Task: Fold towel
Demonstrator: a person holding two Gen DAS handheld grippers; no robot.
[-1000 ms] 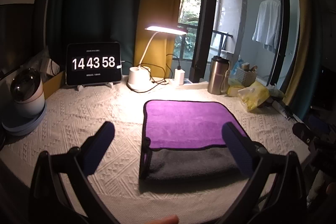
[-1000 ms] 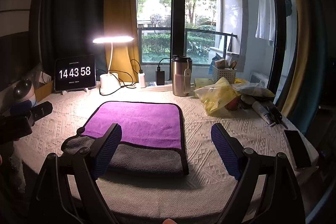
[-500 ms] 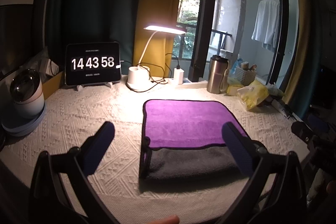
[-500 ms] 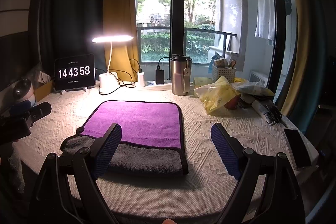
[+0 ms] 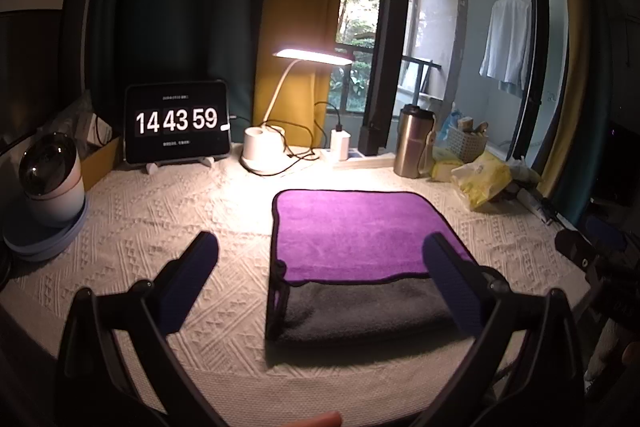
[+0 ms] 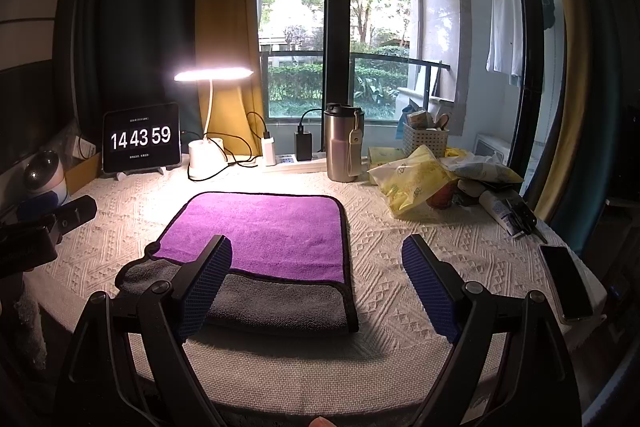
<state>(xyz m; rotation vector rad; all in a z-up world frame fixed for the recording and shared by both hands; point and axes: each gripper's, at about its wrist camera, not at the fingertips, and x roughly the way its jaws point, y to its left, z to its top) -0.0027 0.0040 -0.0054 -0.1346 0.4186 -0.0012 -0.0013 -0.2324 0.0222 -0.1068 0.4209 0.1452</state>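
A towel [image 5: 360,231], purple on top with a grey layer showing along its near edge and black trim, lies folded flat on the white textured tablecloth [image 5: 160,227]. It also shows in the right wrist view [image 6: 264,227]. My left gripper [image 5: 320,275] is open and empty, held above the near edge of the table, its right finger over the towel's near right corner. My right gripper [image 6: 316,283] is open and empty, its left finger over the towel's near edge.
At the back stand a tablet clock [image 5: 176,121], a lit desk lamp [image 5: 264,147], a steel tumbler [image 6: 342,143] and a power strip [image 6: 296,163]. Yellow bags [image 6: 416,179] and tubes lie at right, a phone [image 6: 564,281] near the right edge, a round white device [image 5: 52,179] at left.
Both grippers stay nearly still and open. The towel has not moved. The clock has ticked from 14:43:58 to 14:43:59.
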